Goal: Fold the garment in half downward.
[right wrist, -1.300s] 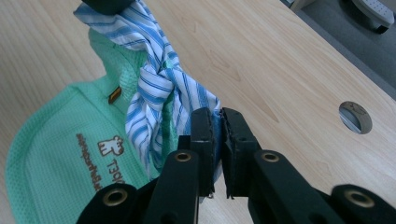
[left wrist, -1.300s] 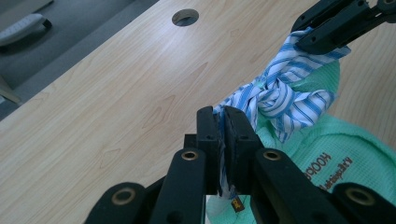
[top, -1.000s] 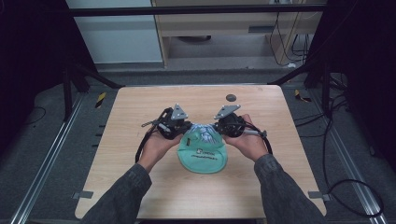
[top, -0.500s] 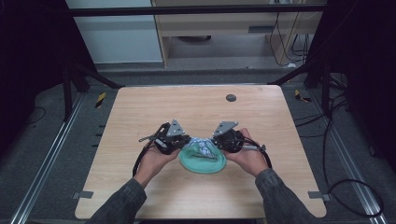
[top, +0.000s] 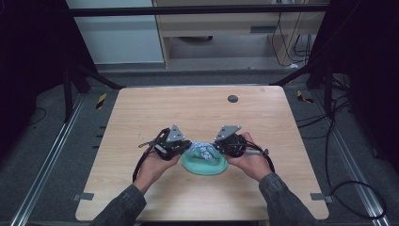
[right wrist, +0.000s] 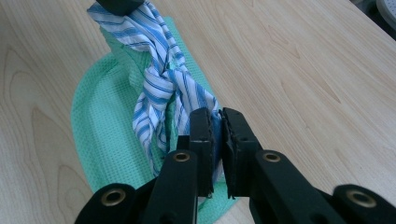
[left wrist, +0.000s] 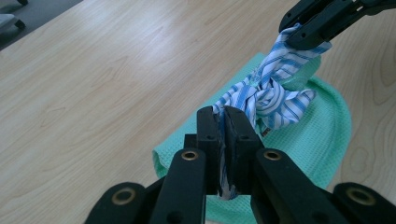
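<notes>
The high view looks forward and down on the whole table (top: 141, 117); both gripper views sit close, sharing the striped cloth (left wrist: 266, 93) between them

I can read no lettering, label, brand or number anywhere from here. The one sign-like mark I can pick out is yellow-and-black hazard striping on two small pieces lying on the floor, one (top: 101, 100) off the desk's (top: 141, 108) far left corner, the other (top: 304, 97) off its far right corner.

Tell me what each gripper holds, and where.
Left gripper and right gripper each clamp one end of the blue-striped cloth above the green cloth.
</notes>
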